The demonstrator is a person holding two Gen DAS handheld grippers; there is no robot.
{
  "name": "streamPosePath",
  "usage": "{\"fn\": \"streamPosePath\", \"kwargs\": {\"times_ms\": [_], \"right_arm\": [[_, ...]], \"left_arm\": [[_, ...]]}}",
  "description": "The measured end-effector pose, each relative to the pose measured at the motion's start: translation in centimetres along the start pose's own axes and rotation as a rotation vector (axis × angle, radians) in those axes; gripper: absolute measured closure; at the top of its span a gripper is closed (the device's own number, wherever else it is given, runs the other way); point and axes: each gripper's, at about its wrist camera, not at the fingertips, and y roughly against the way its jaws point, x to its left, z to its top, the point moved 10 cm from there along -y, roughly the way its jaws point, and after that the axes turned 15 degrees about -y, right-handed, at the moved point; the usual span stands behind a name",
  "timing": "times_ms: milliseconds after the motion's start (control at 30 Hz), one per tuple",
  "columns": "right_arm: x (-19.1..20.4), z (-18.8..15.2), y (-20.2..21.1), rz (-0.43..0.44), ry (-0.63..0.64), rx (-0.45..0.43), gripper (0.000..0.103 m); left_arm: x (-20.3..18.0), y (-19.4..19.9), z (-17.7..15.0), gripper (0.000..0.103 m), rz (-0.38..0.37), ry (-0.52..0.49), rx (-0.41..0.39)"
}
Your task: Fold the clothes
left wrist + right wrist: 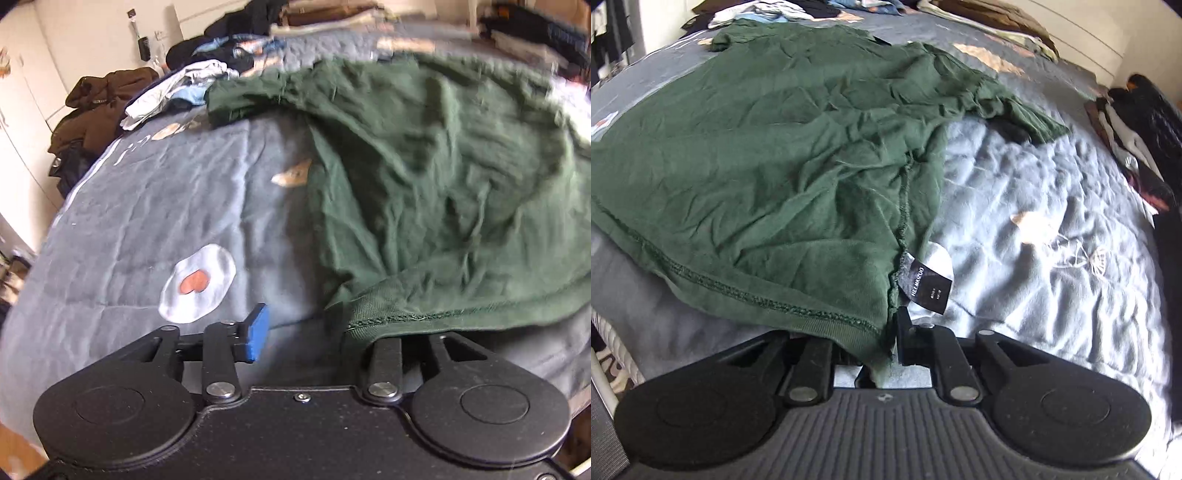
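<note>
Your right claw [892,343] pinches the near corner of the green shirt [768,140], by its black tag [925,286], so the cloth can be pulled flat. Your left claw [314,332] gapes wide, hem draped over one finger. Beyond, the shirt lies spread and wrinkled on the grey bed [1052,192].

Dark green shirt [775,147] on grey bedspread [147,221] printed with white-and-orange patches.
</note>
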Motion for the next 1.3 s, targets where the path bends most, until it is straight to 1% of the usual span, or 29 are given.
{"fn": "streamPosePath", "kwargs": {"times_ms": [33, 67, 100, 133, 200, 233, 267, 300, 333, 367, 400, 433, 467, 500, 533, 600, 633, 700, 767, 800, 867, 900, 967, 1067, 1100, 1200, 1267, 1300], "right_arm": [[0.0, 0.1, 0.2, 0.003, 0.000, 0.001, 0.091], [0.0, 0.2, 0.4, 0.006, 0.000, 0.003, 0.091], [0.0, 0.3, 0.6, 0.008, 0.000, 0.004, 0.093], [0.1, 0.3, 0.7, 0.011, 0.000, 0.005, 0.093], [0.1, 0.5, 1.1, 0.017, 0.000, 0.008, 0.093], [0.1, 0.6, 1.3, 0.020, 0.000, 0.009, 0.093], [0.1, 0.7, 1.5, 0.022, 0.000, 0.011, 0.088], [-0.2, -0.3, 1.1, 0.011, 0.013, 0.093, 0.082], [-0.5, -1.3, 0.7, -0.003, 0.026, 0.184, 0.079], [-0.9, -1.8, 1.0, -0.008, 0.034, 0.220, 0.072], [-1.2, -2.2, 1.5, -0.012, 0.041, 0.249, 0.065], [-1.5, -1.9, 2.4, 0.009, 0.025, 0.230, 0.064], [-1.8, -1.5, 3.5, 0.034, 0.007, 0.207, 0.062], [-2.1, -1.1, 4.5, 0.058, -0.012, 0.183, 0.059], [-2.3, -0.1, 5.5, 0.077, -0.040, 0.138, 0.057], [-2.8, 2.1, 7.7, 0.112, -0.098, 0.043, 0.048], [-2.7, 3.5, 8.7, 0.134, -0.134, -0.017, 0.045], [-1.9, 6.2, 10.1, 0.198, -0.191, -0.132, 0.035], [-0.6, 9.3, 10.5, 0.261, -0.220, -0.239, 0.030], [0.1, 10.8, 10.5, 0.278, -0.230, -0.280, 0.029], [1.2, 13.3, 9.9, 0.299, -0.254, -0.338, 0.026], [1.7, 14.5, 9.6, 0.310, -0.266, -0.366, 0.025], [2.6, 16.6, 8.2, 0.341, -0.294, -0.391, 0.024], [2.4, 18.6, 5.5, 0.331, -0.332, -0.403, 0.023], [2.1, 19.2, 4.4, 0.327, -0.343, -0.386, 0.023], [0.4, 20.2, 1.4, 0.301, -0.385, -0.335, 0.023], [-0.8, 20.9, -0.3, 0.283, -0.423, -0.309, 0.023], [-1.2, 21.3, -0.9, 0.290, -0.440, -0.308, 0.023]], "left_arm": [[-0.1, 0.0, 0.1, 0.063, -0.007, 0.008, -0.010], [-0.5, -0.1, 0.1, 0.068, -0.010, -0.012, -0.005], [-0.9, 0.0, 0.3, 0.086, -0.020, -0.035, -0.006], [-1.1, 0.2, 0.4, 0.091, -0.025, -0.049, -0.002], [-1.3, 0.4, 0.5, 0.089, -0.027, -0.077, 0.019], [-1.3, 0.3, 0.4, 0.085, -0.031, -0.099, 0.051], [-1.5, 0.2, 0.1, 0.078, -0.039, -0.141, 0.106], [-1.6, 0.1, -0.2, 0.061, -0.046, -0.186, 0.159], [-1.7, 0.5, -0.3, 0.044, -0.037, -0.250, 0.200], [-1.5, 1.2, -0.2, 0.039, -0.027, -0.298, 0.215], [-1.2, 2.0, 0.0, 0.036, -0.044, -0.309, 0.217], [-0.9, 2.9, 0.3, 0.028, -0.062, -0.319, 0.219], [-0.6, 3.8, 0.4, 0.024, -0.086, -0.333, 0.218], [-0.2, 4.7, 0.7, 0.017, -0.105, -0.341, 0.214], [0.7, 5.6, 1.4, 0.012, -0.092, -0.320, 0.181], [2.7, 7.3, 2.7, 0.011, -0.065, -0.273, 0.115], [3.8, 7.9, 3.7, 0.011, -0.057, -0.216, 0.076], [5.9, 8.7, 5.6, 0.010, -0.048, -0.102, -0.015], [6.9, 8.6, 7.5, 0.010, -0.040, -0.014, -0.081], [7.3, 8.4, 8.4, 0.010, -0.036, 0.022, -0.111], [7.9, 8.0, 10.3, 0.010, -0.029, 0.095, -0.171], [7.7, 7.5, 11.4, 0.010, -0.038, 0.123, -0.199], [7.2, 6.6, 13.2, 0.010, -0.055, 0.172, -0.262], [6.2, 4.0, 15.6, 0.010, -0.076, 0.200, -0.301], [5.8, 3.1, 16.3, 0.010, -0.087, 0.197, -0.305], [4.9, 0.0, 18.0, 0.010, -0.123, 0.135, -0.286], [5.4, -1.9, 19.1, 0.010, -0.128, 0.117, -0.264], [5.7, -2.8, 19.6, 0.010, -0.131, 0.113, -0.255]]}}
